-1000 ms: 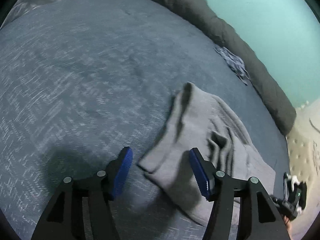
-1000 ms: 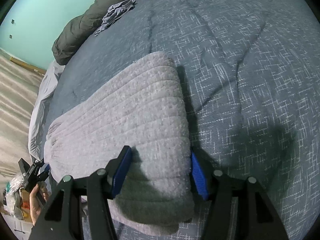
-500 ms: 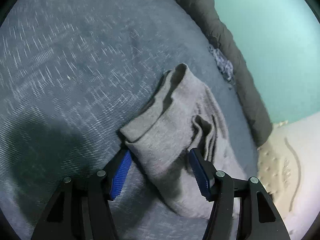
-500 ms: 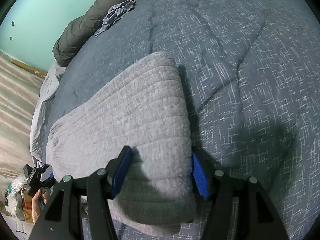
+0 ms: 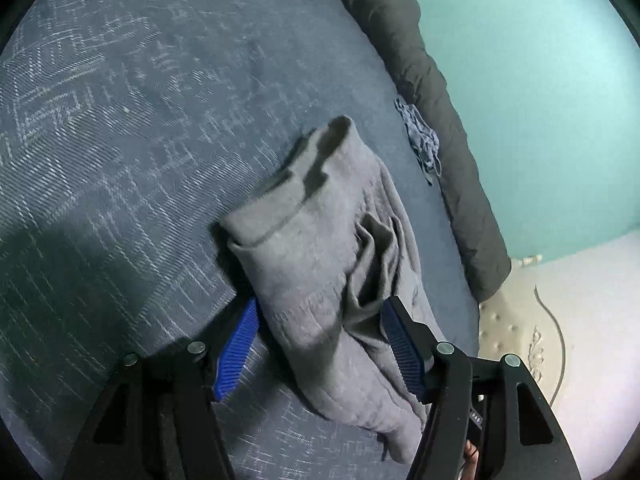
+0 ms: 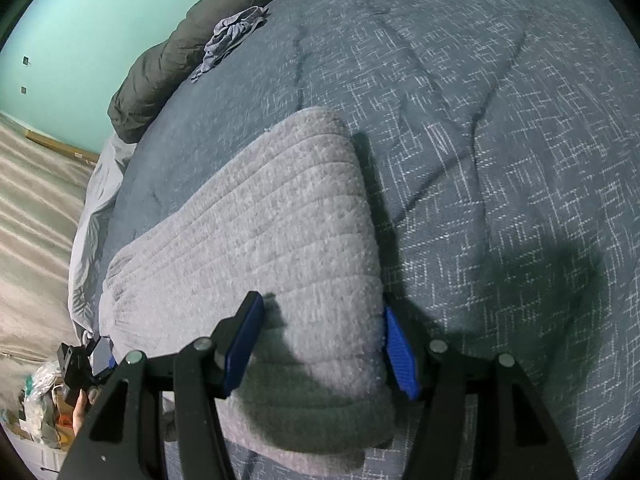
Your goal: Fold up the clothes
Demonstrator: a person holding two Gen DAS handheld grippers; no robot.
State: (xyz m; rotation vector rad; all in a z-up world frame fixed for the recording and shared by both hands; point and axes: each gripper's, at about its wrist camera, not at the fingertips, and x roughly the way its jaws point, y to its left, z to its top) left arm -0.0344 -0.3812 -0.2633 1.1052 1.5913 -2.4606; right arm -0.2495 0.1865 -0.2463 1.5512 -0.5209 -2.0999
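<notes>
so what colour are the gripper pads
Blue, ribbed pads on black fingers; clearest in the left wrist view.

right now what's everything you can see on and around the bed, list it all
grey quilted garment: one, light grey, partly folded on the bedspread, between both grippers' fingers
bedspread: one, blue-grey with white line pattern, covers the bed
rolled blanket: one, dark olive grey, along the bed's far edge by the wall
crumpled cloth: one, blue-grey, beside the rolled blanket
bed sheet: one, pale grey, hanging off the bed's side
wall: mint green
floor clutter: several items, too small to identify
left gripper: black with blue pads, jaws opening, straddling the garment's folded edge
right gripper: black with blue pads, one finger on top of the garment, the other at its edge
</notes>
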